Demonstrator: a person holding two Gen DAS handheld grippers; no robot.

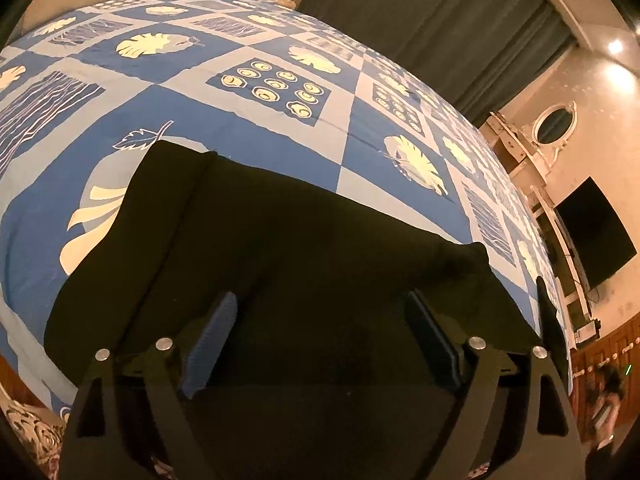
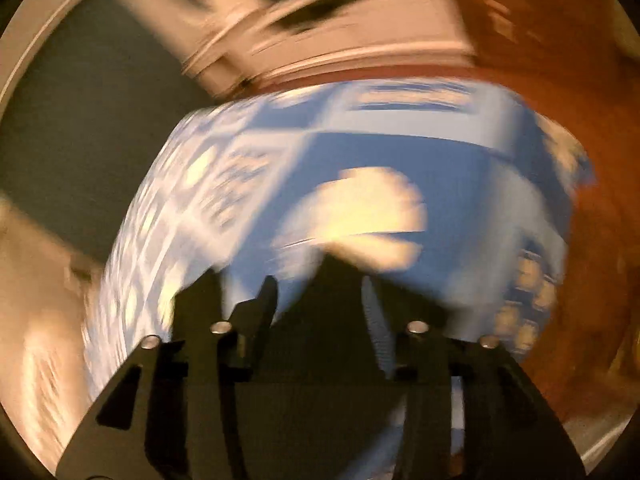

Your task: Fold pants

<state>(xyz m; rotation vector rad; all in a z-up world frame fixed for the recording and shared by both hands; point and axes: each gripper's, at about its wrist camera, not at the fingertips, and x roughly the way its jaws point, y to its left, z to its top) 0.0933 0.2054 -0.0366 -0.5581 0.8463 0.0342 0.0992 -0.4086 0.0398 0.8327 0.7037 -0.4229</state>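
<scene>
Lying under the left gripper's (image 1: 320, 320) spread fingers, black pants (image 1: 256, 240); right gripper's (image 2: 320, 304) fingers likewise apart.

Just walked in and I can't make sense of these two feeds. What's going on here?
A person with a handheld gripper in each hand is folding black pants on a bed covered by a blue patterned bedspread. The left gripper is open, its fingers spread above the dark fabric, gripping nothing. The right wrist view is badly motion-blurred: the right gripper looks open, with some dark cloth between its fingers, though I cannot tell whether it holds it. The pants look partly folded.
</scene>
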